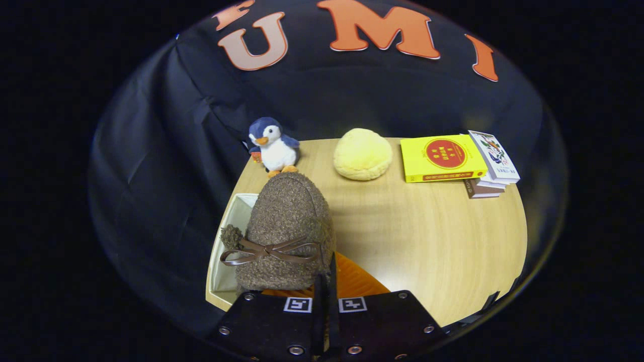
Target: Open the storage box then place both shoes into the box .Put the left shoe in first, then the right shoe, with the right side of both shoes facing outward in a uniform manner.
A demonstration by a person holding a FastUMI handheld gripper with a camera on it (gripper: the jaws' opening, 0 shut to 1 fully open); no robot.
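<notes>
Shoe: brown, fuzzy, bow-trimmed; heel end hidden behind the gripper, whose fingers stood nearly closed, pinching its rear edge. Held above the storage box, white, open, at the table's near-left edge; contents hidden by the shoe. Beyond: penguin toy, yellow plush, stacked books.

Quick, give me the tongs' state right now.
Tongs: closed, pinching the edge of the brown shoe, held over the open box.
</notes>
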